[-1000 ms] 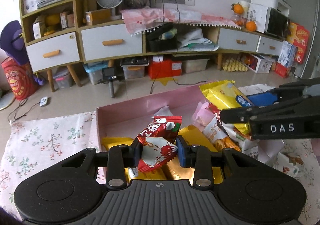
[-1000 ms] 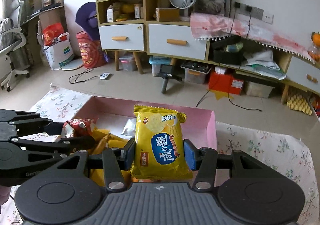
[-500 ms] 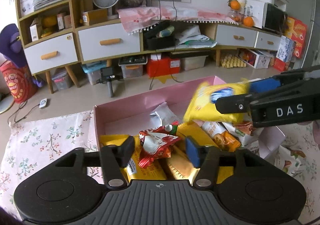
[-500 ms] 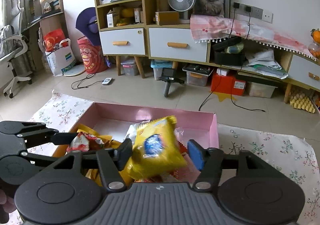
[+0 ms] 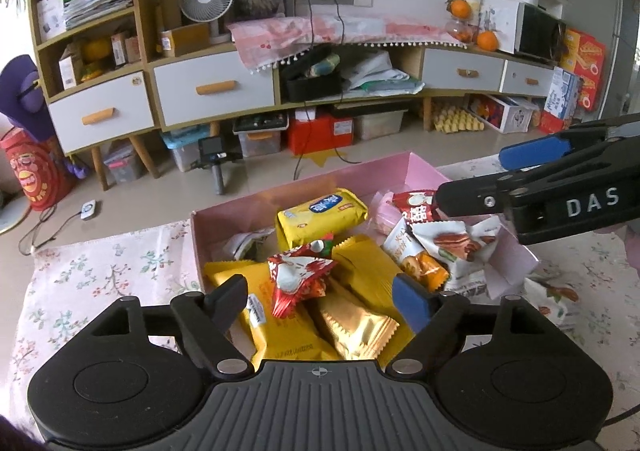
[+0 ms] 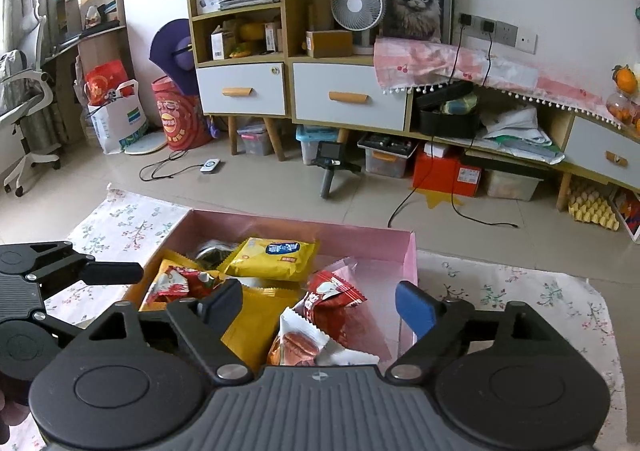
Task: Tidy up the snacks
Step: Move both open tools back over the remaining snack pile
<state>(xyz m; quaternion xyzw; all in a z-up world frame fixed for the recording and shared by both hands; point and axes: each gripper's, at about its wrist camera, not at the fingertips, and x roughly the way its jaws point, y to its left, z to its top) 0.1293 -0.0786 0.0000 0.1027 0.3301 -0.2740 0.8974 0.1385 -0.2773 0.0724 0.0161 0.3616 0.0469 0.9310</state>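
Inside the pink box [image 5: 304,187] on the floral-clothed bench [image 5: 100,283], the red snack packet [image 5: 298,277] and the yellow cracker pack [image 5: 322,213] were seen lying released, while the jaws of the left gripper [image 5: 320,293] and right gripper [image 6: 320,305], just opened, were held wide and empty.

1. A floral tablecloth [image 5: 100,283] covers the near surface.
2. A low wooden cabinet [image 6: 344,95] with white drawers and orange handles stands against the far wall.
3. A small white fan [image 6: 355,9] sits on top of it, just beside a framed cat picture [image 6: 416,3].
4. A pink cloth [image 5: 344,31] drapes over the cabinet top, with oranges [image 5: 486,39] near its right end.
5. A red storage box [image 6: 448,173] and clear plastic bins [image 6: 384,161] sit on the floor under the cabinet.
6. A red patterned bag [image 6: 178,119] leans by the shelf unit.
7. A white office chair [image 6: 24,111] stands at the far left.
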